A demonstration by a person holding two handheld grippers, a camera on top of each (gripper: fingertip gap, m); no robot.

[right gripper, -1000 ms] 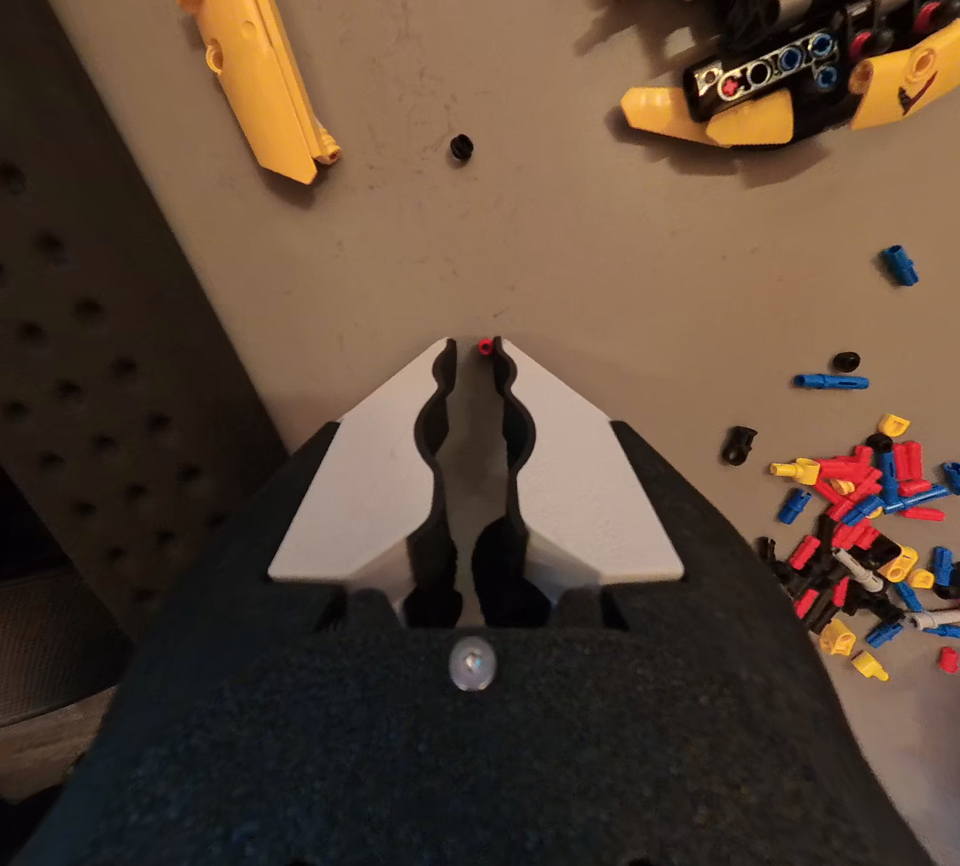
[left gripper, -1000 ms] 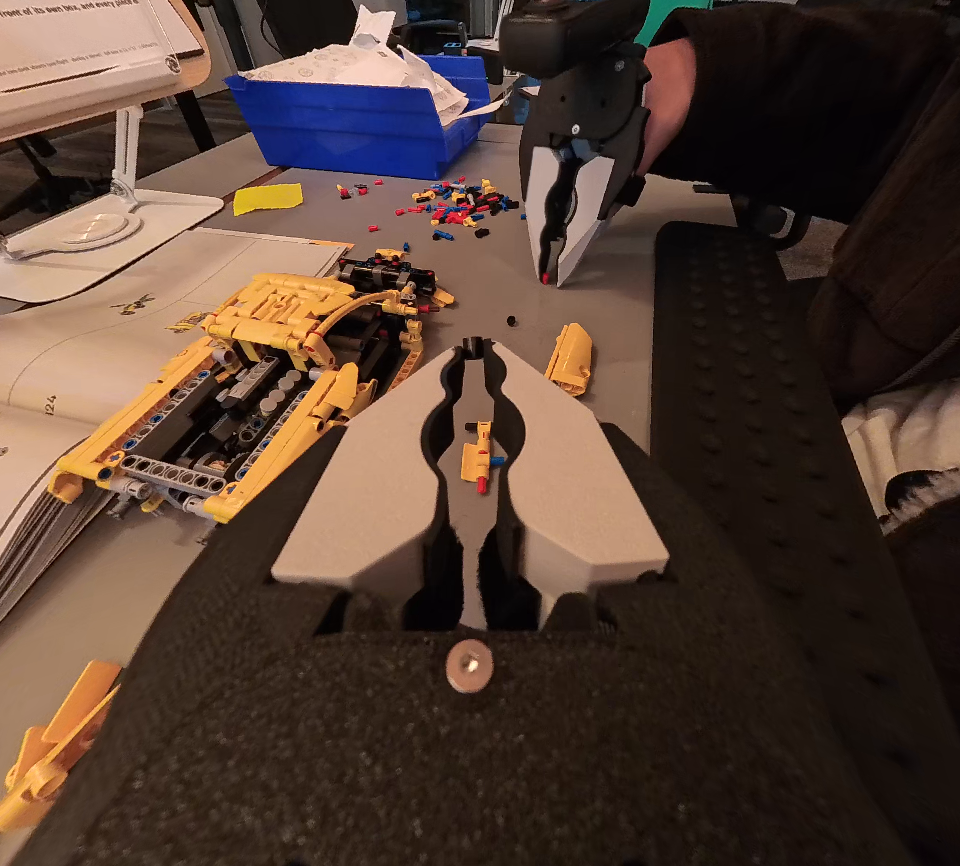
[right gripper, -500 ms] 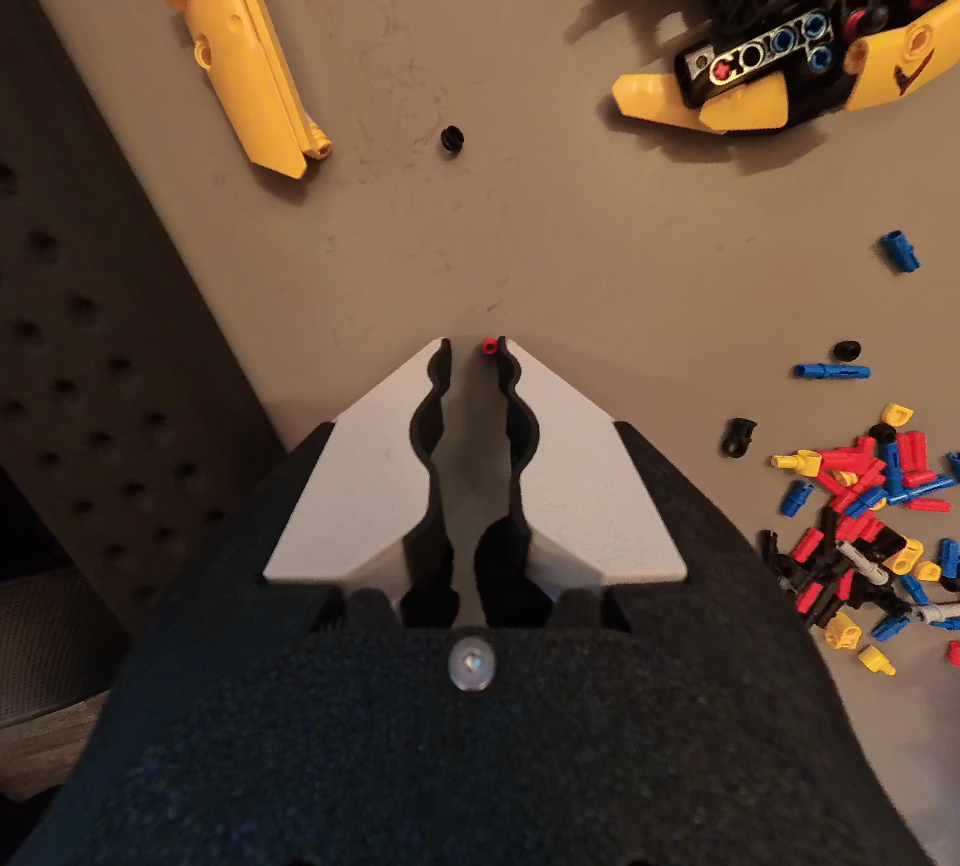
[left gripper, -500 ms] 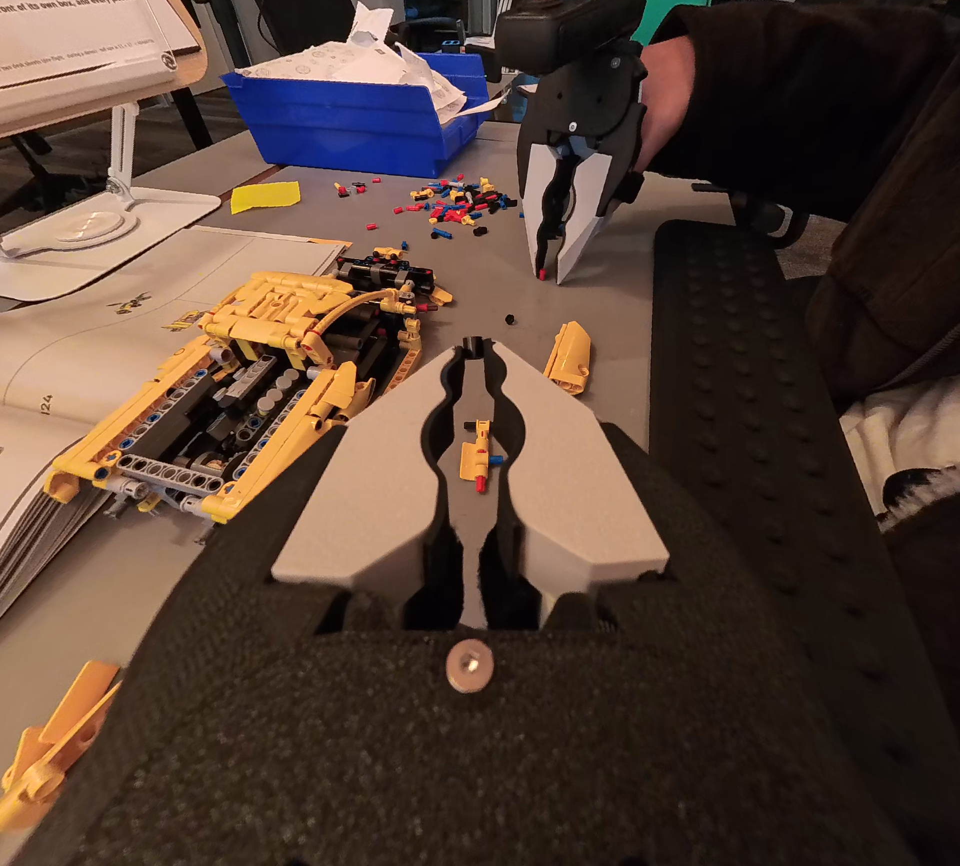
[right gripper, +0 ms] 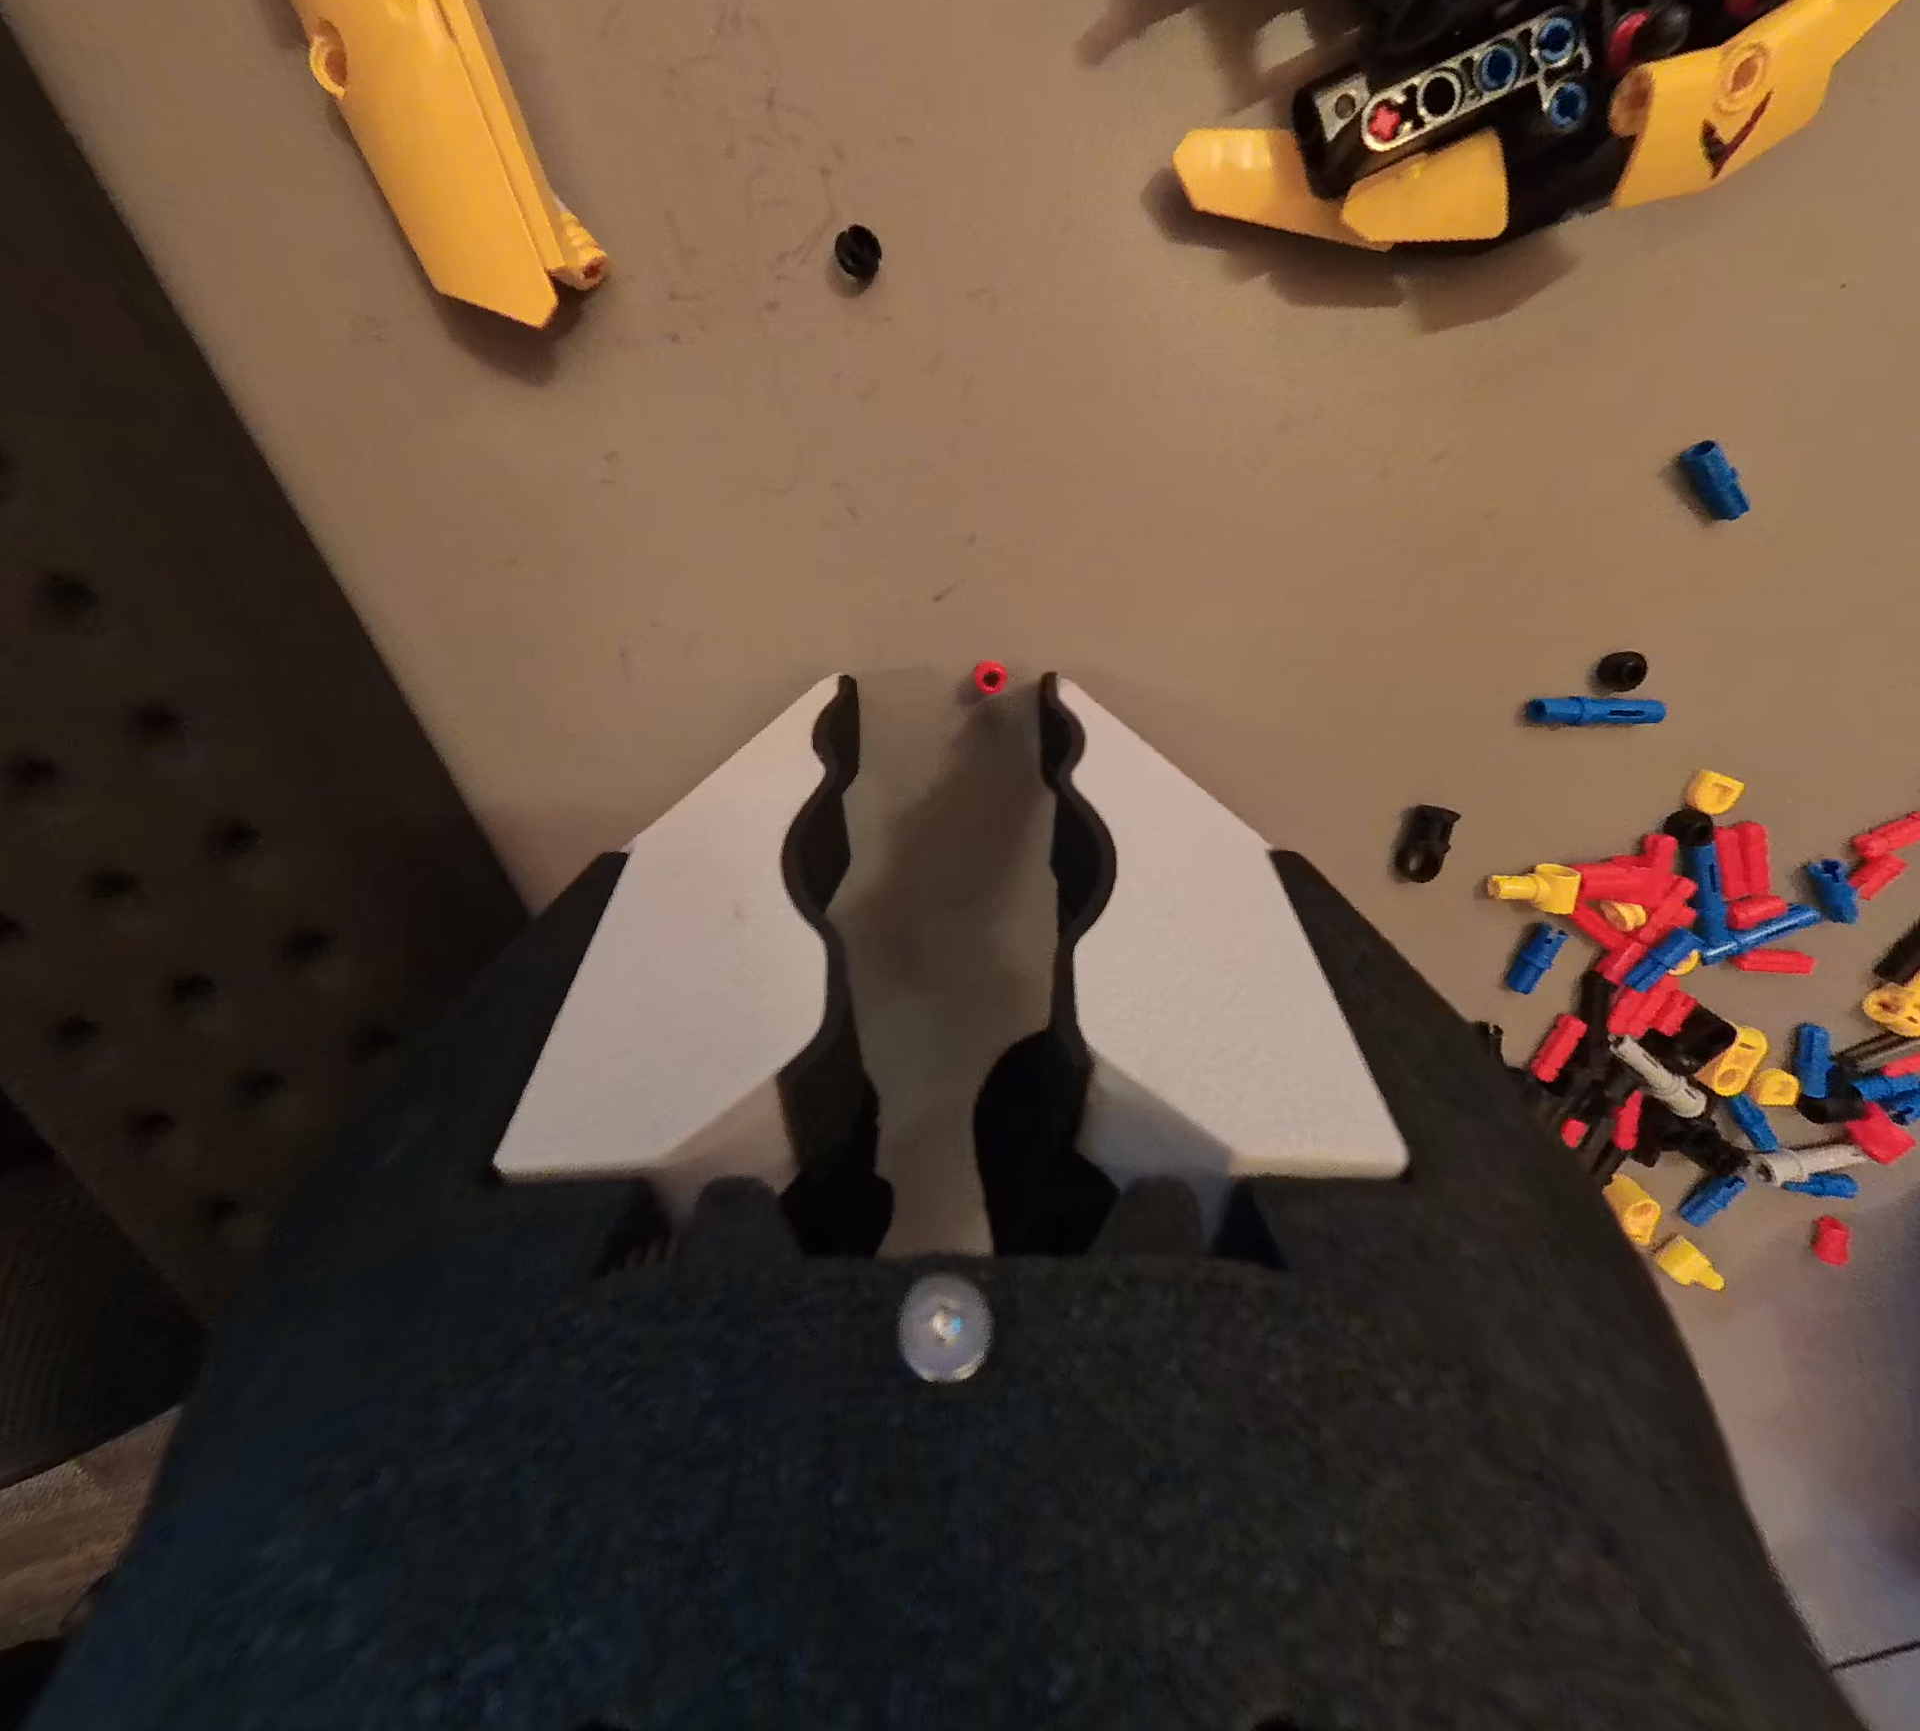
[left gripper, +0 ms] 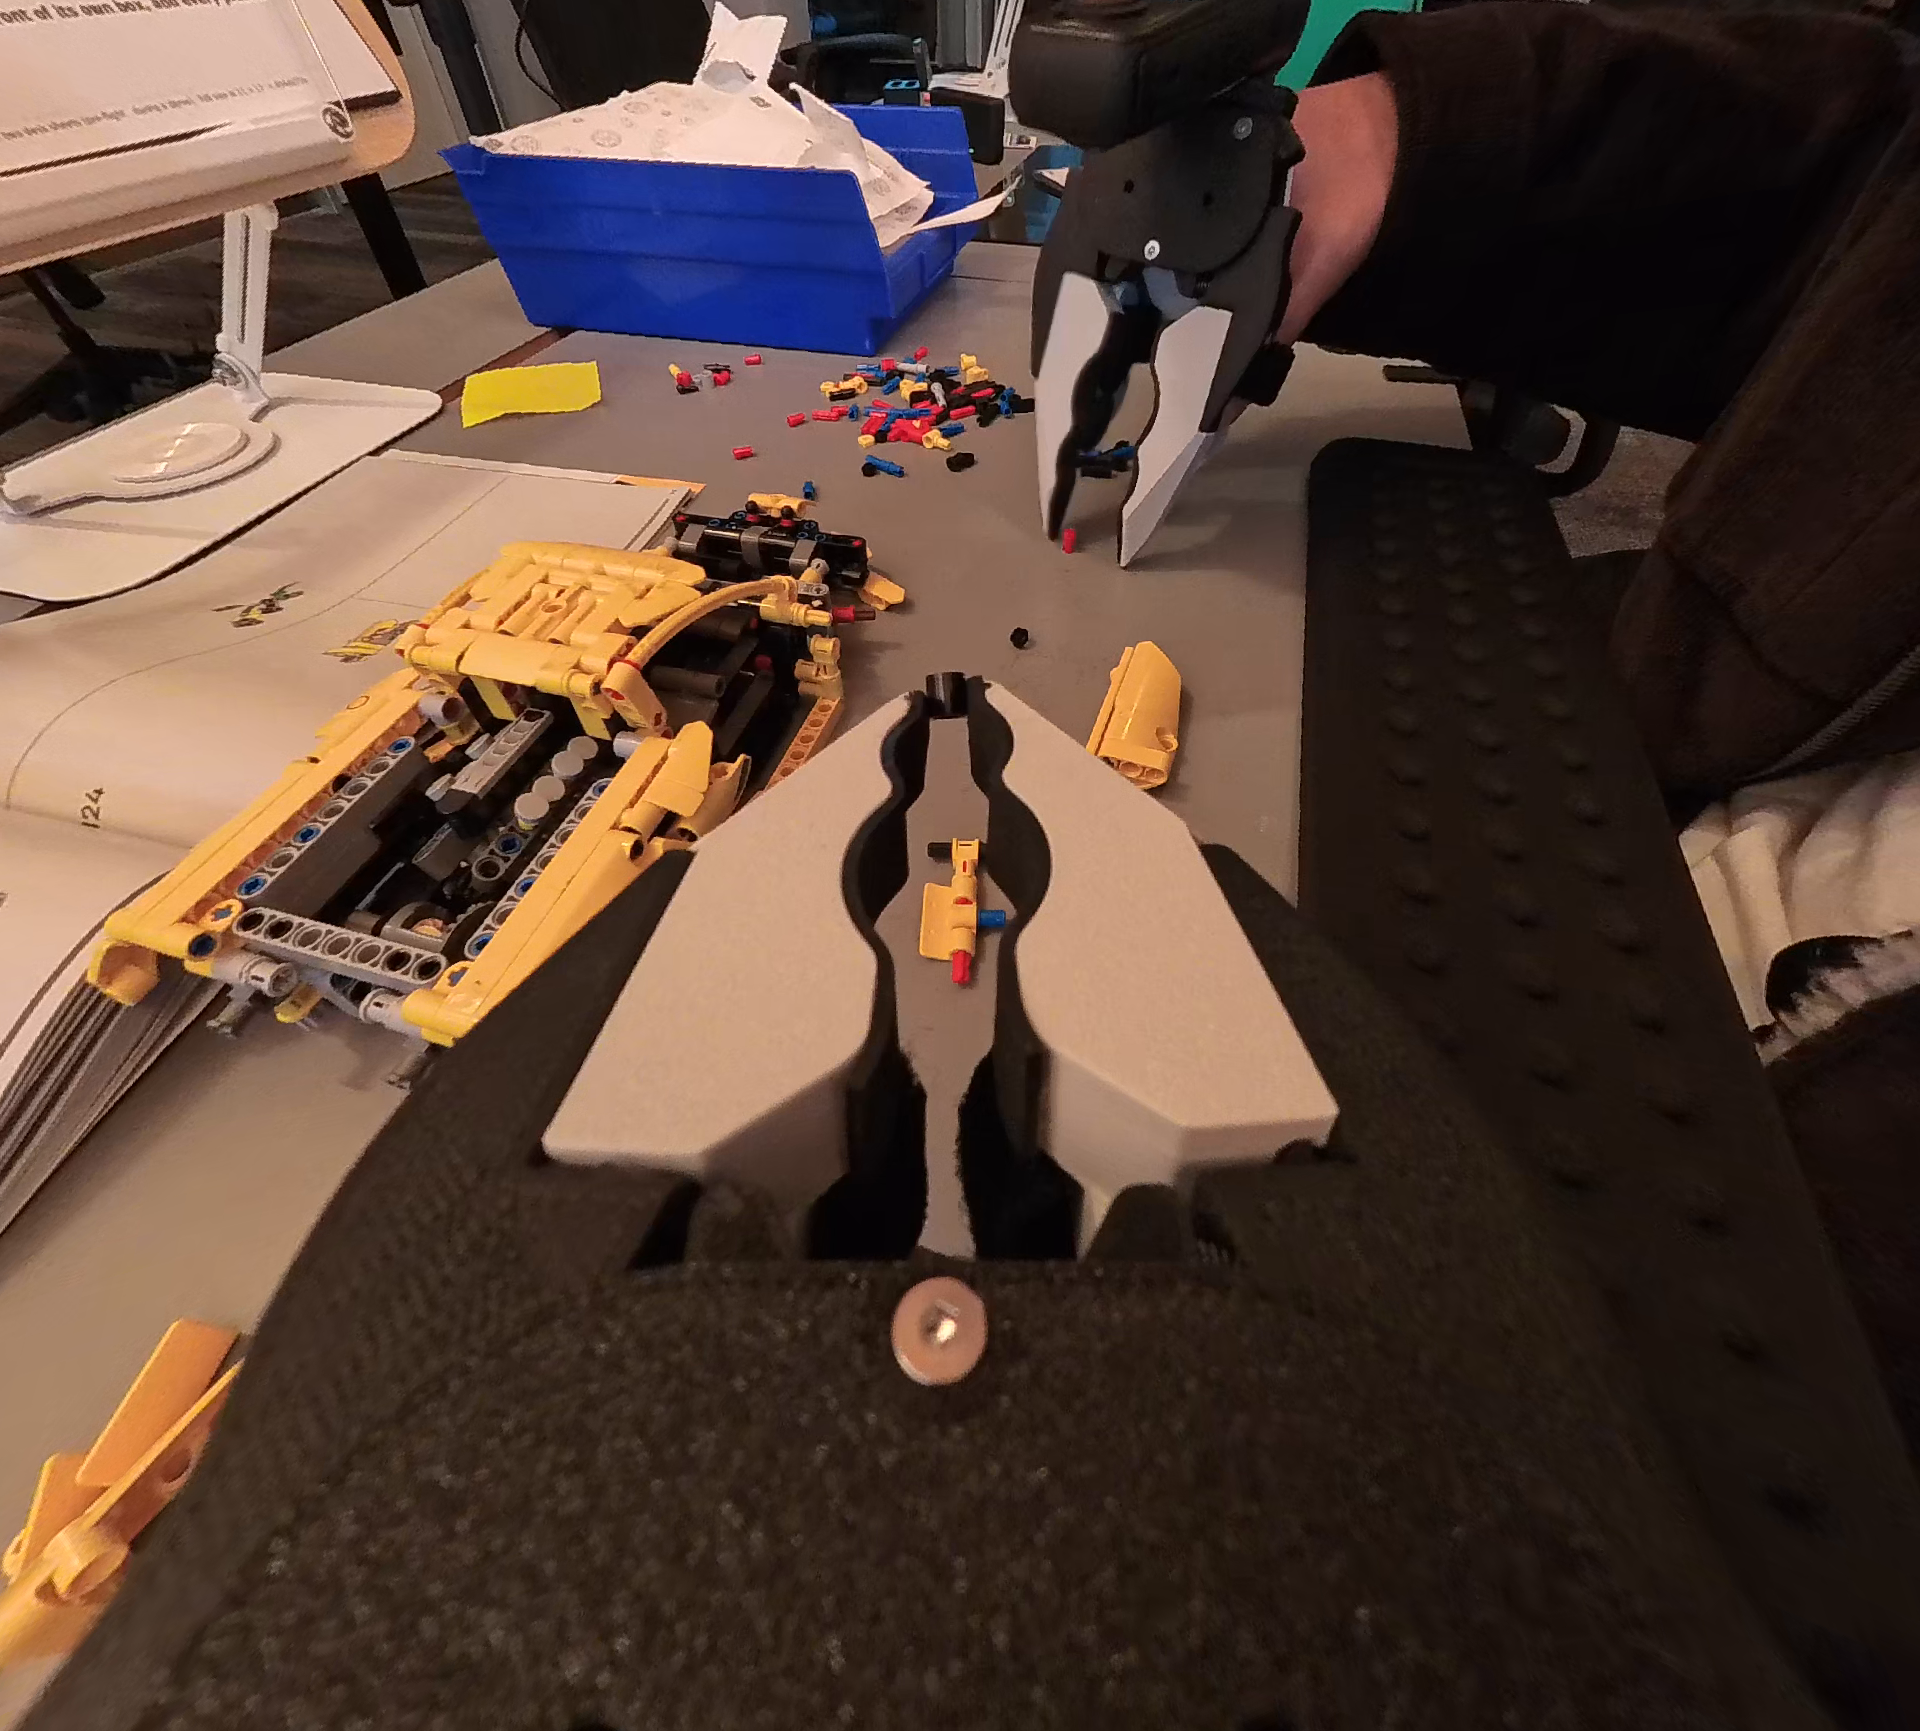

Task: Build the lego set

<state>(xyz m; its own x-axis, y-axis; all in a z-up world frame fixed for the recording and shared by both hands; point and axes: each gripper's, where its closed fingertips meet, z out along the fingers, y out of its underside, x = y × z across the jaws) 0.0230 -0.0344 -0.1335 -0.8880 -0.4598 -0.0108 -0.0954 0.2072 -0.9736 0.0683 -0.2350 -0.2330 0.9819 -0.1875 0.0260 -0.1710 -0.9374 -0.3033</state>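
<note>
One grey table (left gripper: 1195, 601) carries everything, and the half-built yellow and black Lego car (left gripper: 488, 777) serves as the landmark. There is one car; its long axis runs from the near left corner of the left wrist view toward the far middle, with its pointed black and yellow end (right gripper: 1455, 123) aimed at the loose-parts pile. It lies partly on one open instruction book (left gripper: 135, 694), on the book's right-hand edge. Beyond the car stands one blue bin (left gripper: 707, 247) stuffed with crumpled paper. To the car's right lies one black perforated mat (left gripper: 1455, 850). Between car and mat rests one long yellow panel piece (left gripper: 1138, 715), its length roughly parallel to the car's. One heap of small red, blue, black and yellow pins (right gripper: 1704, 985) sits past the car's pointed end. One small yellow connector with red and blue pins (left gripper: 958, 907) lies just right of the car, seen between the left gripper's fingers.

The left gripper (left gripper: 943, 694) hovers beside the car with its tips pinched on a small black piece (left gripper: 943, 694). The right gripper (right gripper: 948, 694) points straight down at the table beyond the panel, jaws parted, with one tiny red bush (right gripper: 988, 676) standing free between the tips, nearer one finger. One black bush (right gripper: 857, 253) lies between it and the panel.
</note>
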